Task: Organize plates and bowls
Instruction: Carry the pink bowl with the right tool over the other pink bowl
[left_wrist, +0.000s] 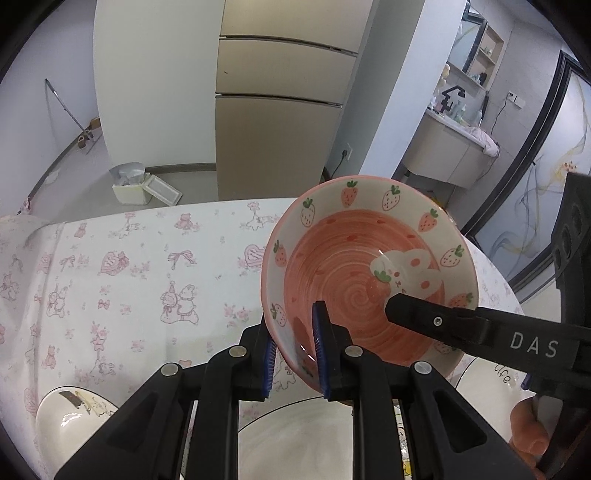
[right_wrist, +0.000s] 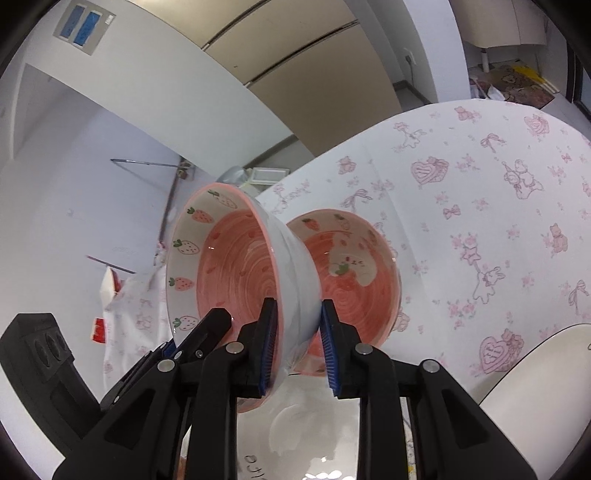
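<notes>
Below, a white plate lies on the table, directly under both tilted strawberry bowls. Each claw pinches a rim: the left claw grips the right-hand bowl, the right claw the left-hand bowl.

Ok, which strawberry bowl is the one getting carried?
Find the table under the pink teddy cloth. Two pink strawberry bowls are there. The carried bowl is the nearer, tipped one with blue gripper pads pinching its wall.
</notes>
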